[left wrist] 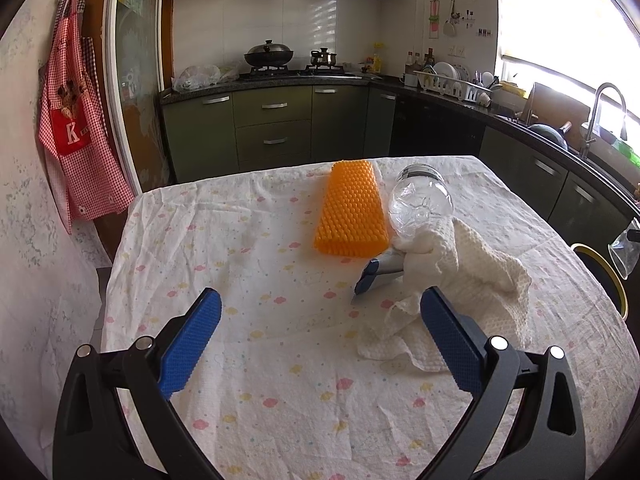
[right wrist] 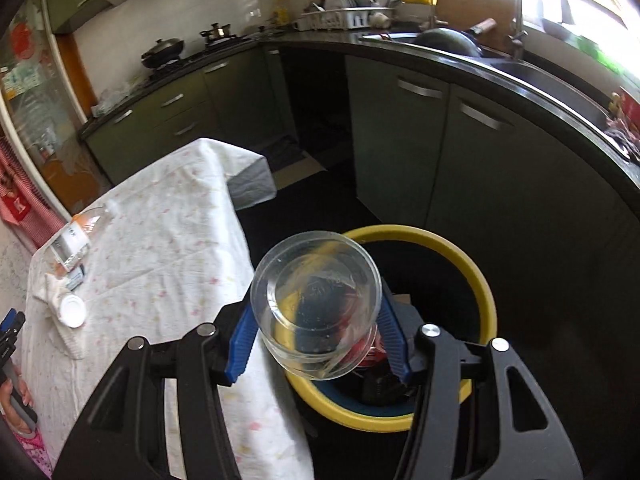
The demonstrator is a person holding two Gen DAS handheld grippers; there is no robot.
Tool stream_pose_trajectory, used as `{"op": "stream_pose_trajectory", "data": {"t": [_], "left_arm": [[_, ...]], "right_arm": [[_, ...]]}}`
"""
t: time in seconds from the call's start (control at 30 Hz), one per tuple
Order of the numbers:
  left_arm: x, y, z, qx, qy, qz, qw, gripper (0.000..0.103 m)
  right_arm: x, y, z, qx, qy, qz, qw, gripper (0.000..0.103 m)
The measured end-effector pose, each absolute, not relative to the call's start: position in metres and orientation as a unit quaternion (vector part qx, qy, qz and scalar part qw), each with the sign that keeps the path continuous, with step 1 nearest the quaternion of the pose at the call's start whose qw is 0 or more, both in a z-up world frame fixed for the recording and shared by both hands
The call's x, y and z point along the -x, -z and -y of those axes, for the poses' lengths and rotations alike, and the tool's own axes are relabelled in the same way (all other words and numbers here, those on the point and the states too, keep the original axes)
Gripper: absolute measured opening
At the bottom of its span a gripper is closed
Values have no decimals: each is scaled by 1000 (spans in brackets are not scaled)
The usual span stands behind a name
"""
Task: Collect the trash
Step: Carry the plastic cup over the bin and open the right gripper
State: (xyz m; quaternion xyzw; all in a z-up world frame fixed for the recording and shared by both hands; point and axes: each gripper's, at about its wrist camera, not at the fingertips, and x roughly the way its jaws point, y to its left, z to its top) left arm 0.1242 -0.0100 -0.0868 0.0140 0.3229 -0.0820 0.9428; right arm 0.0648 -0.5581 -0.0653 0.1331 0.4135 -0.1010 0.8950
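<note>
Holding clear cup (right wrist: 316, 306) over yellow bin rim (right wrist: 486, 280), right gripper (right wrist: 318, 344) clamped; left gripper (left wrist: 320, 344) wide open, empty.

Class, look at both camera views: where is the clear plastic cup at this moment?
In the right wrist view the clear plastic cup sits gripped between the right gripper's blue pads, held over the yellow-rimmed bin just right of the table.
</note>
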Motion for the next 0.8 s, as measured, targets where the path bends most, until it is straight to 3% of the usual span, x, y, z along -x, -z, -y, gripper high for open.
{"op": "stream_pose_trajectory", "data": {"t": [0.33, 0.8], "left_arm": [[-127, 91, 12, -20, 82, -328, 941, 98], [-119, 87, 27, -37, 114, -315, 941, 98]], "right_arm": [[-66, 98, 604, -155, 172, -424, 876, 57], [-35, 88, 545, -134, 114, -407, 896, 61]]}}
